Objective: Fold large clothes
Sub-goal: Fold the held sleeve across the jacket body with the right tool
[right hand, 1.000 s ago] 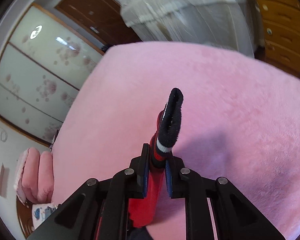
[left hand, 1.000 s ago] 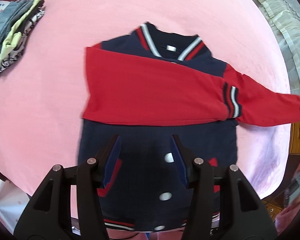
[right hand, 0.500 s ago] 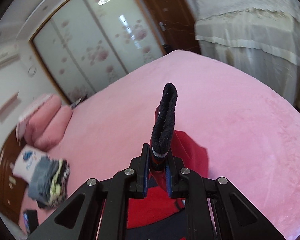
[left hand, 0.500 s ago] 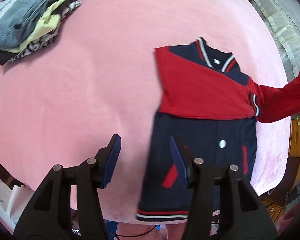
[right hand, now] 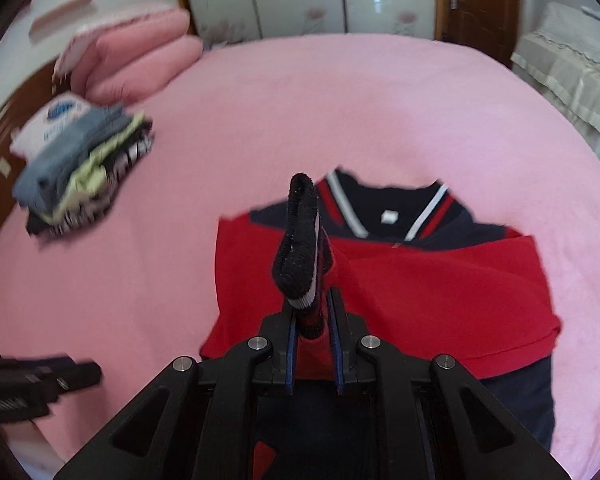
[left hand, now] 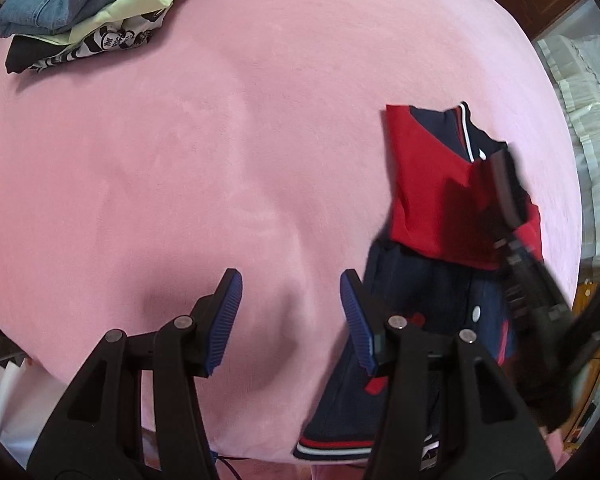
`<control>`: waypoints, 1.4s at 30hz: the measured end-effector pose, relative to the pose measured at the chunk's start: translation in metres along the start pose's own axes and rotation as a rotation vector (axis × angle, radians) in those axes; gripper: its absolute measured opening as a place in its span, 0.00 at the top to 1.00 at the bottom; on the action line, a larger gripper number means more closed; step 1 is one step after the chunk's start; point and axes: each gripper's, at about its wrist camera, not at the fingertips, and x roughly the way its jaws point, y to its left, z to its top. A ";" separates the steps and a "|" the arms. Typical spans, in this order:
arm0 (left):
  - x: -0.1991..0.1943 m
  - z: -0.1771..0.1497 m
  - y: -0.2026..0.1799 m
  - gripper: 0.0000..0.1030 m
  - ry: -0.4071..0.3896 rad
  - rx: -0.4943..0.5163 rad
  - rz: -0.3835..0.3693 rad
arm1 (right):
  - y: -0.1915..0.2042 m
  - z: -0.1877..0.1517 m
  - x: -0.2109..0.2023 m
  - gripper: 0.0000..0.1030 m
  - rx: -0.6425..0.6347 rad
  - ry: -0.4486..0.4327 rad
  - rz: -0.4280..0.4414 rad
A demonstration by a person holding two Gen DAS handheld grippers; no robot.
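Lying on pink plush bed (left hand: pixel 228 128): navy-and-red jacket (right hand: pixel 420 276), its black ribbed cuff (right hand: pixel 300 248) clamped in right claw (right hand: pixel 314 344); left claw (left hand: pixel 290 320) released, empty.

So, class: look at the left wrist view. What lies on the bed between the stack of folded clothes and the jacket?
Nothing: in the left wrist view, only bare pink bedcover stretches from the stack of folded clothes to the jacket.

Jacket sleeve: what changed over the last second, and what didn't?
The right gripper, shut on the cuff, carried the second sleeve from out over the bed in across the jacket. The left gripper slid off the jacket to bare bedspread, open and empty. First sleeve stays folded; clothes pile untouched.
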 end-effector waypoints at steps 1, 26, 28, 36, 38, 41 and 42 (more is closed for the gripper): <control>0.001 0.002 0.000 0.54 -0.002 0.002 -0.002 | -0.001 -0.004 0.006 0.83 0.010 0.029 0.019; 0.093 0.019 -0.099 0.55 0.233 -0.020 -0.266 | -0.160 -0.044 -0.052 0.21 0.354 0.066 -0.078; 0.101 0.018 -0.104 0.69 0.238 -0.044 -0.261 | -0.168 -0.043 -0.052 0.21 0.352 0.064 -0.083; 0.079 0.021 -0.114 0.88 0.185 -0.112 -0.215 | -0.188 -0.028 -0.052 0.21 0.321 0.076 -0.055; 0.062 0.023 -0.116 0.89 0.141 -0.112 -0.204 | -0.192 -0.023 -0.053 0.22 0.311 0.071 -0.047; 0.035 0.029 -0.121 0.92 0.053 -0.105 -0.170 | -0.200 -0.014 -0.055 0.21 0.303 0.060 -0.035; 0.025 0.033 -0.121 0.92 0.011 -0.096 -0.151 | -0.202 -0.010 -0.055 0.21 0.299 0.057 -0.031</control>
